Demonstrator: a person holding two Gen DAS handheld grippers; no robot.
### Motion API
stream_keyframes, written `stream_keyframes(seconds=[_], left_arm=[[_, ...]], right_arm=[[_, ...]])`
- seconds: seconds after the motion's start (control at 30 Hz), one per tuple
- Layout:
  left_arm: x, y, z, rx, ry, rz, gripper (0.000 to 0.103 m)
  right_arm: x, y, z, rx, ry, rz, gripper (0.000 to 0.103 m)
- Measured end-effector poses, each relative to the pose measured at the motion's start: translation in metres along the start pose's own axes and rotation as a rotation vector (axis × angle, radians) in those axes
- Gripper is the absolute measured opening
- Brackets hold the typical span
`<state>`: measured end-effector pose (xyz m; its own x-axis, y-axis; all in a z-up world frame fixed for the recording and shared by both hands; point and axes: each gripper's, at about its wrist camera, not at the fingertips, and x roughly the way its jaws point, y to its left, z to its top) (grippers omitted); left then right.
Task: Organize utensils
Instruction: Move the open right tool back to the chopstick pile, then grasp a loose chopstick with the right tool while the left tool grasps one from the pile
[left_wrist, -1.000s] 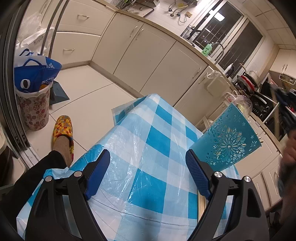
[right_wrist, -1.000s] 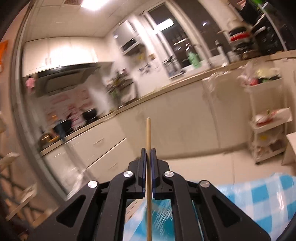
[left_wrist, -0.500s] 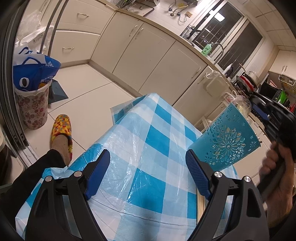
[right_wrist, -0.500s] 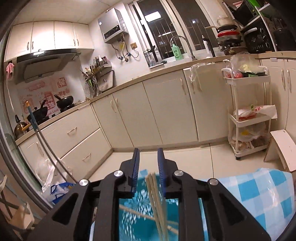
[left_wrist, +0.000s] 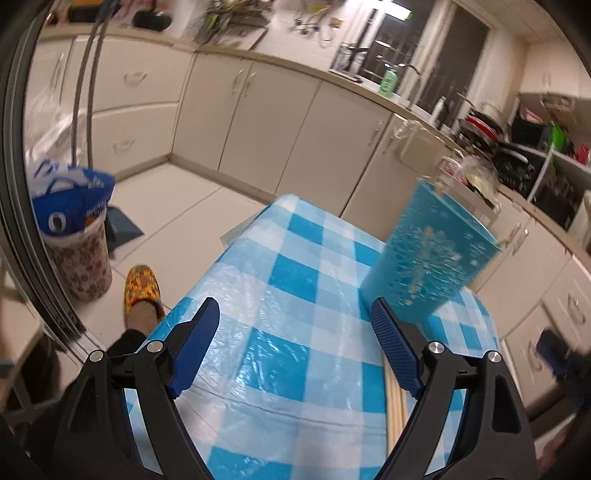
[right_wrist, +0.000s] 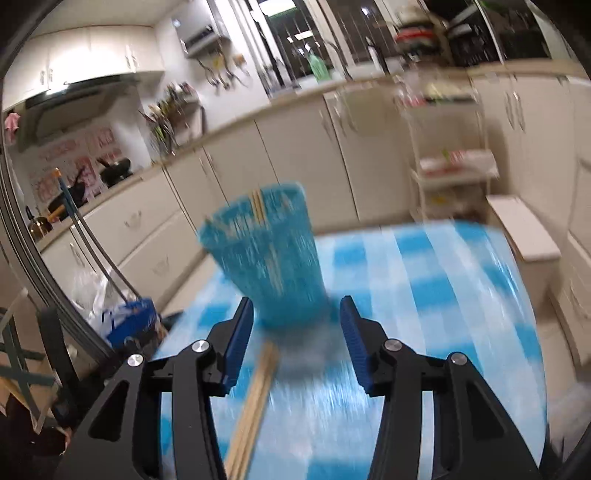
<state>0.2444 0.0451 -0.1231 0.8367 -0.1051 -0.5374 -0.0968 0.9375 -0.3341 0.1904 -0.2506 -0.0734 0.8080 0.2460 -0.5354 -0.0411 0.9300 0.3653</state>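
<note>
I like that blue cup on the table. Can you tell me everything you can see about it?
The blue cup is a tall teal holder, wider at its rim than its base, and looks like plastic. Its wall has a cut-out pattern. It stands on the checked tablecloth and looks tilted in the left wrist view. Wooden chopsticks stick up inside it. No gripper touches it. It looks blurred, so finer details are unclear.

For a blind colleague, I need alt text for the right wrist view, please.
The right hand-held gripper has just been opening, with nothing between its blue pads. It faces a teal perforated holder with chopsticks inside. More chopsticks lie on the blue checked tablecloth. The picture is motion-blurred.
</note>
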Motion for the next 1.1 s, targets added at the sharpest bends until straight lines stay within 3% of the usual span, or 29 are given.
stream_keyframes(seconds=[0.33,0.53,0.77,1.1], left_arm=[[-0.037,-0.035,0.000,0.129,-0.024,-0.007,0.083],[-0.043,-0.037,0.000,0.154,-0.019,-0.002,0.084],[-0.031,-0.024,-0.004,0.148,0.041,0.017,0.085],[-0.011,-0.017,-0.014,0.175,0.107,0.047,0.085]], right_arm=[[-0.014,-0.003,-0.028,0.030,0.049,-0.017,0.053],[0.012,0.012,-0.042,-0.020,0.143,-0.010,0.052],[0.062,0.032,-0.058,-0.081,0.257,-0.006,0.031],[0.105,0.044,-0.062,-0.151,0.327,-0.050,0.026]])
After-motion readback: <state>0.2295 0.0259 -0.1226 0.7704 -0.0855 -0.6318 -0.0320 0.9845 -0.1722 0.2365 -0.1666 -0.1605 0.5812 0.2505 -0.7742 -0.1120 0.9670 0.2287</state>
